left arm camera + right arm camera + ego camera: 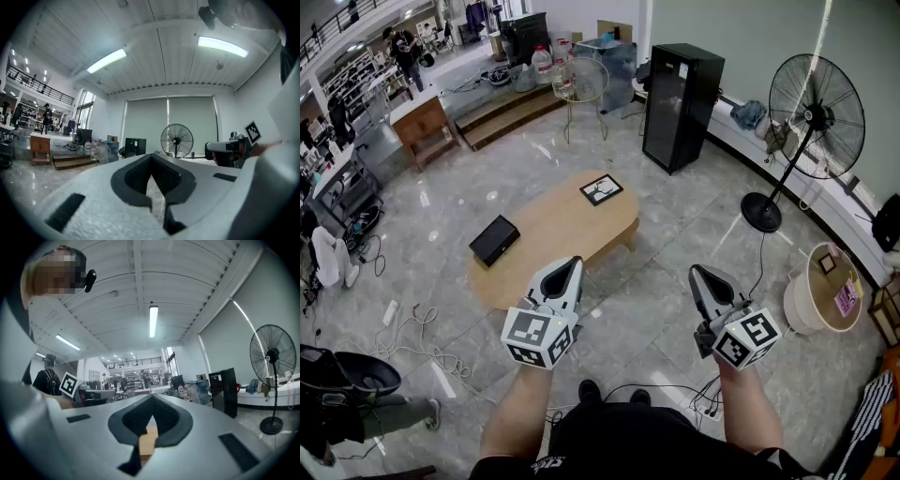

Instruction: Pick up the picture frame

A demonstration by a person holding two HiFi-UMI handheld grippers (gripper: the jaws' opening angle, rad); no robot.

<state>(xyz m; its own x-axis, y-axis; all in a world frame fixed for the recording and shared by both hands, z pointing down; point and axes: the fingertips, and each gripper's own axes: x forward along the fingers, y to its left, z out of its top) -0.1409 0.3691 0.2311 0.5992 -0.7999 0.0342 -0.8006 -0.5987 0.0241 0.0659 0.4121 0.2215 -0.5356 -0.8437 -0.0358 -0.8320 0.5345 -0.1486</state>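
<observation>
The picture frame (601,189), black-edged with a white picture, lies flat at the far right end of the oval wooden table (553,230). My left gripper (574,263) hovers level over the table's near edge, jaws shut and holding nothing. My right gripper (697,273) is held level over the floor to the right of the table, also shut and holding nothing. In the left gripper view the jaws (151,175) meet with nothing between them. In the right gripper view the gripper (151,417) is shut, and a strip of tan wood shows below the tips. Neither gripper view shows the frame.
A black box (494,240) lies on the table's left part. A black cabinet (677,105) and a wire side table (579,82) stand beyond it, a standing fan (811,120) at the right, a round basket (825,287) near it. Cables (412,328) trail on the floor at the left.
</observation>
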